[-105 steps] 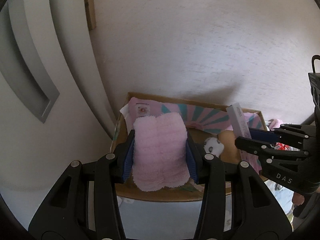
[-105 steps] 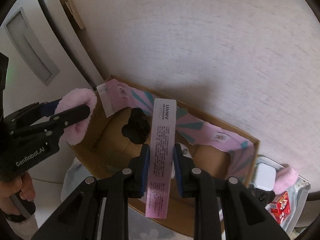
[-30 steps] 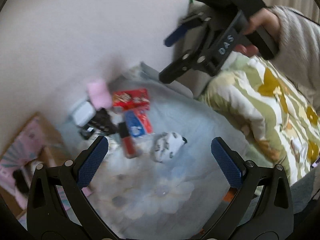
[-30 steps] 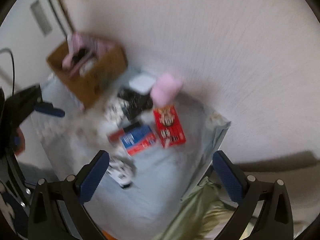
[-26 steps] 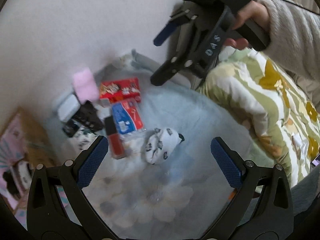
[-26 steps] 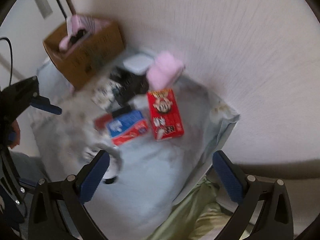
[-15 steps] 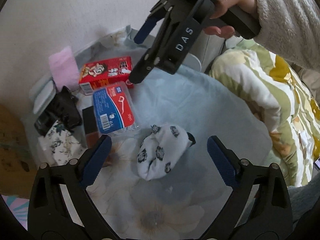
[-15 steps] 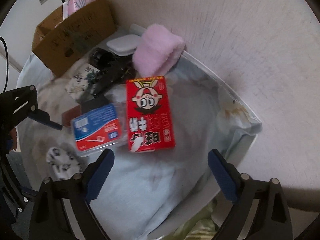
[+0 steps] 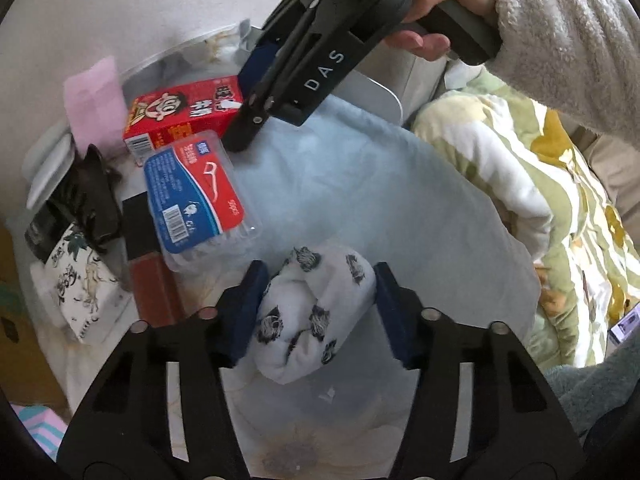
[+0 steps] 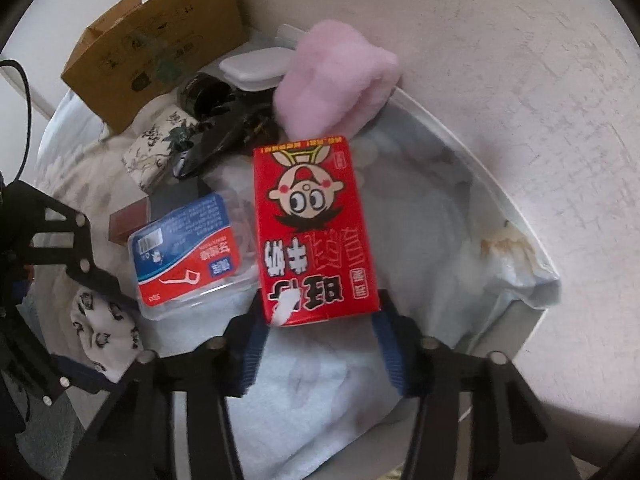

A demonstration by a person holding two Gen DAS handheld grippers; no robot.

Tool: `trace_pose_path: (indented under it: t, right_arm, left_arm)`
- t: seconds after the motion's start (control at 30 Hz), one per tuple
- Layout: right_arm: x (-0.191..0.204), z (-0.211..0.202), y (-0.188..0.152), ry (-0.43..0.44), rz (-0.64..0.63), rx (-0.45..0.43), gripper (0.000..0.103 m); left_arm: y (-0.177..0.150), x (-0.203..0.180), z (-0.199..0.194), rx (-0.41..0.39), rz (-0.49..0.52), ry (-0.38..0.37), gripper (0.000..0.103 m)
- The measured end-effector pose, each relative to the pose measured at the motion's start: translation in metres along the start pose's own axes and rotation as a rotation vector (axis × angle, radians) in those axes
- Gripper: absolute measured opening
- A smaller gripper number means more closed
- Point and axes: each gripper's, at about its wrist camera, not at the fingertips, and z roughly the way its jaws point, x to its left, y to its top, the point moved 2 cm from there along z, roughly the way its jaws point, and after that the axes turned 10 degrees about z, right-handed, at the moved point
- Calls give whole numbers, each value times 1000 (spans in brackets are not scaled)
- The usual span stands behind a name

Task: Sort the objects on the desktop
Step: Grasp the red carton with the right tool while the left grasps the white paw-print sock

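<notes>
We see white sock (image 9: 316, 312), dark-patterned, rolled up, lying on pale blue cloth. Red box (image 10: 314, 228), cartoon face, lies flat beside clear floss-pick case (image 10: 188, 248). Pink fluffy cloth (image 10: 332, 80) lies against wall.

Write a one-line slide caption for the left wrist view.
Left claw closing around a white patterned sock on the blue cloth.

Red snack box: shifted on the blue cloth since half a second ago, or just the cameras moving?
Cannot tell of any shift. The red snack box lies beside the floss-pick box and below the pink towel as before; only the cameras came closer.
</notes>
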Motion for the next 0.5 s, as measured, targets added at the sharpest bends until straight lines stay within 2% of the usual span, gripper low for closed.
trace_pose_path:
  t: [0.17,0.5]
  right_arm:
    - [0,-9,-5,-10,5,-33,46]
    - [-7,-44,-18,-38,65,-96,45]
  left_arm:
    - [-3,1,-5,-14,-21,-19,45]
    - [0,-2,-27,-48,-37,-17,44]
